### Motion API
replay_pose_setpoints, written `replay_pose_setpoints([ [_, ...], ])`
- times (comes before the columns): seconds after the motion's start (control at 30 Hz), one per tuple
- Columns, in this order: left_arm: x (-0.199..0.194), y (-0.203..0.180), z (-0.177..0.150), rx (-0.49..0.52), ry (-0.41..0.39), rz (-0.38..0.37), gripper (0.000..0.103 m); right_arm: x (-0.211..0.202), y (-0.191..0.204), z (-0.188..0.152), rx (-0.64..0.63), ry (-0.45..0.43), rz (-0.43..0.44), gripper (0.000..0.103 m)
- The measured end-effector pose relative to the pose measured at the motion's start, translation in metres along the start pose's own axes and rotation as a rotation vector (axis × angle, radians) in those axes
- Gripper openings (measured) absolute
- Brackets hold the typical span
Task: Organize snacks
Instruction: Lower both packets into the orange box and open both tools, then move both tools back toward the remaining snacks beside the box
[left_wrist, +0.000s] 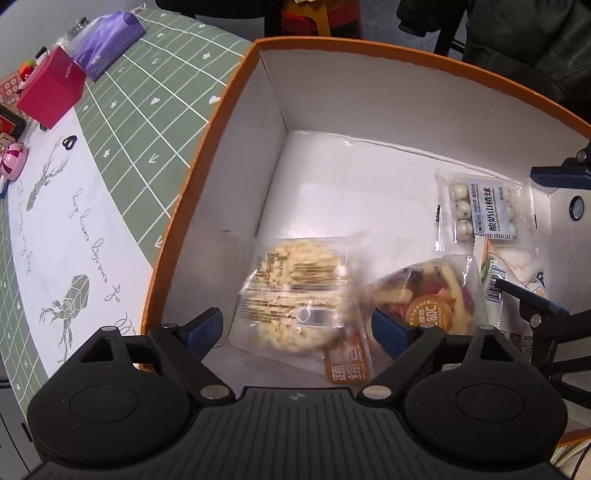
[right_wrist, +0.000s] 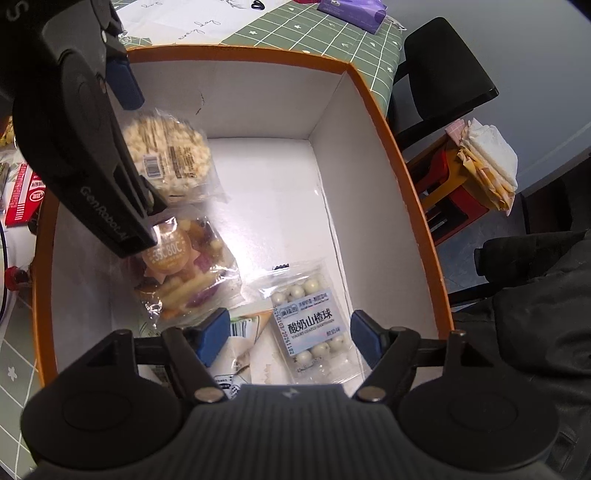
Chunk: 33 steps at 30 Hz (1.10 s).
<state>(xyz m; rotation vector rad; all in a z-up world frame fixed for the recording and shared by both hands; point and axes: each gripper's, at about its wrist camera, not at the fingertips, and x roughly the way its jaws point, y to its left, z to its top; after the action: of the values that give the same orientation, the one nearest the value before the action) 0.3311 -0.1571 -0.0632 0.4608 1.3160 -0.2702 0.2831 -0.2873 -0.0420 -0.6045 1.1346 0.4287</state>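
Left wrist view: the left hand-held gripper (left_wrist: 295, 325) points steeply down into an orange-rimmed white box (left_wrist: 236, 110), jaws spread wide, blue pads clear on either side of a clear-wrapped puffed rice cake packet (left_wrist: 295, 295) that looks slightly blurred; nothing is pinched, so it reads as just dropped or being let go near the box's left wall. Beside it on the box floor lies a bag of mixed vegetable crisps (left_wrist: 428, 291), then a yogurt hawthorn ball packet (left_wrist: 484, 208) farther right and a green-white pouch (left_wrist: 495, 280) partly tucked under the crisps. Outside on the green grid surface (left_wrist: 147, 122) sit a red box (left_wrist: 51, 88) and a purple packet (left_wrist: 107, 40). Right wrist view: the right hand-held gripper (right_wrist: 288, 336) also hangs in the box, jaws apart, its pads flanking the hawthorn ball packet (right_wrist: 312, 321) and the pouch (right_wrist: 247, 332) without pressing either; it carries nothing. The other gripper's black body crosses the upper left above the rice cake (right_wrist: 170, 155) and crisps (right_wrist: 184, 273). Judged step: placing snacks into the box, both releases apparently done. The next move likely calls for lifting both grippers straight up clear of the rim without snagging wrappers, then reaching for remaining items outside, such as the red-white packet (right_wrist: 26, 195) beyond the box's left wall.
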Motion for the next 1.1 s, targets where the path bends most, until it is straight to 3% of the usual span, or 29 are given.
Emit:
replay_pose_setpoints([
  [0.27,-0.018,-0.001,-0.012,-0.002,-0.038,-0.025,0.103,-0.019,0.002,-0.002,0.022,-0.046,-0.020,0.072],
  [0.6,-0.070,0.001,-0.062,0.038,-0.163,-0.042,0.089,-0.076,0.034,-0.012,0.062,-0.199,-0.002,0.074],
  [0.8,-0.097,0.019,-0.102,-0.014,-0.215,-0.052,0.080,-0.108,0.067,-0.015,0.047,-0.313,0.047,0.074],
  [0.93,-0.108,0.034,-0.133,-0.068,-0.239,-0.051,0.067,-0.119,0.091,-0.017,0.039,-0.362,0.097,0.075],
  [1.1,-0.106,0.058,-0.172,-0.171,-0.272,-0.092,0.063,-0.114,0.123,-0.023,0.058,-0.412,0.159,0.075],
])
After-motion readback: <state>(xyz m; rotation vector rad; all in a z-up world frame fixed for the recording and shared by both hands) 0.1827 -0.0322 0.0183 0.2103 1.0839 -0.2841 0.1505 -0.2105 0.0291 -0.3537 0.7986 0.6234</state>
